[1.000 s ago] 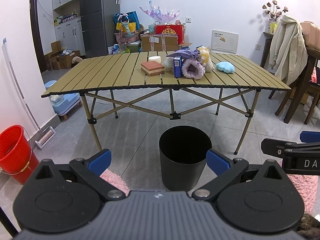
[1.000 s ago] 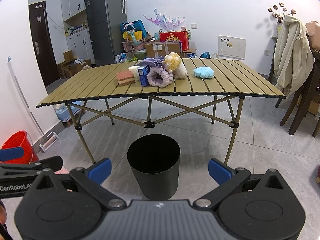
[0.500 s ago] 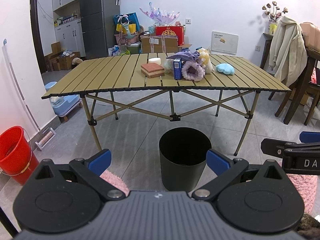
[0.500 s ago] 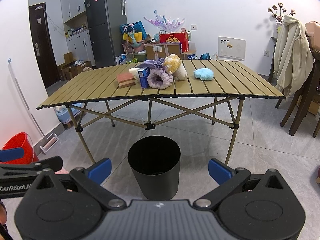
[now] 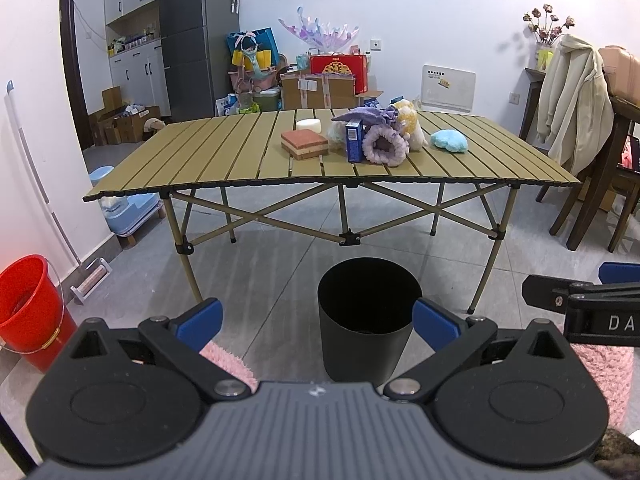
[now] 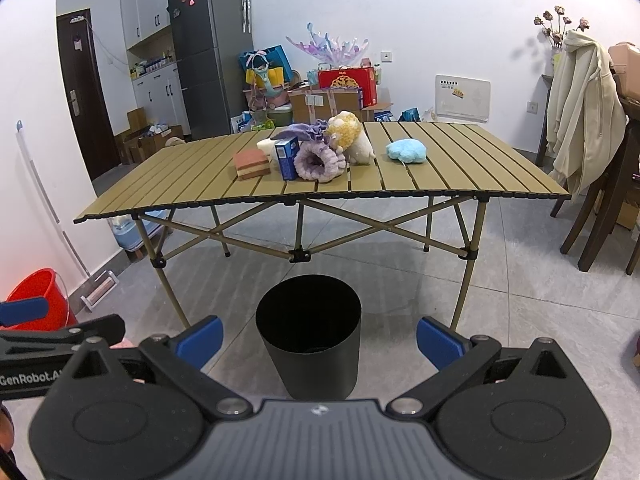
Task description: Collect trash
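A black trash bin [image 5: 368, 316] [image 6: 309, 344] stands on the floor in front of a slatted folding table [image 5: 224, 168] [image 6: 460, 168]. On the table lie a red-topped sponge [image 5: 304, 143] [image 6: 251, 164], a blue carton [image 5: 354, 140] [image 6: 287, 158], a purple fluffy ring [image 5: 384, 146] [image 6: 320, 162], a yellow-white plush [image 5: 408, 122] [image 6: 352, 138], a light blue fluffy piece [image 5: 450, 141] [image 6: 406, 151] and a white round block [image 5: 308, 124]. My left gripper [image 5: 316, 326] and right gripper [image 6: 318, 338] are both open and empty, low and well short of the table.
A red bucket [image 5: 28, 308] [image 6: 38, 296] stands at the left wall. Dark wooden chairs with a cream jacket [image 5: 572, 100] [image 6: 584, 96] are at the right. Boxes, bags and a fridge [image 5: 192, 36] line the back wall. Pink fluffy slippers [image 5: 600, 372] show below.
Both views have risen slightly, so the table top and its objects sit a little lower in frame. Both grippers stay open.
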Available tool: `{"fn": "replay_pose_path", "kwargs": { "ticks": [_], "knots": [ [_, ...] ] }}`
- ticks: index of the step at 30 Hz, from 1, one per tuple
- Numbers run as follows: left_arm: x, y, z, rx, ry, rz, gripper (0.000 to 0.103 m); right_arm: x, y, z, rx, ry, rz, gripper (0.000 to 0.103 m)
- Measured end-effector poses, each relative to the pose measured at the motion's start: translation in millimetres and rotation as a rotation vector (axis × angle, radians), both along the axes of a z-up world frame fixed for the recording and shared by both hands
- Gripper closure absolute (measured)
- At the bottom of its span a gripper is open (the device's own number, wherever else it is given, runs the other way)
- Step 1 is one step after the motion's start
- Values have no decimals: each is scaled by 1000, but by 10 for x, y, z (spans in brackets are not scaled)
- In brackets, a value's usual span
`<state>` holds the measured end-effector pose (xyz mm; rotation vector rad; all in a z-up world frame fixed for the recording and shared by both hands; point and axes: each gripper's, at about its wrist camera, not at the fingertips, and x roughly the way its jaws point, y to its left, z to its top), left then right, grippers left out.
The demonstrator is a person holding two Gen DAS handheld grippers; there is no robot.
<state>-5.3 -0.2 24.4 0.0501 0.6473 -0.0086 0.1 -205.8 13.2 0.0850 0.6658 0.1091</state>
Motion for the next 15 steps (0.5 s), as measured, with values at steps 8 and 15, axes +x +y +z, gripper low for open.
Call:
{"fn": "replay_pose_path", "kwargs": {
  "ticks": [8, 15],
  "knots": [
    [119, 26, -27, -9, -13, 3, 0, 40, -23, 32, -17, -62, -13, 0],
    [276, 37, -73, -9, -16, -9, 0, 161, -57, 31, -17, -88, -17, 0]
  ]
}}
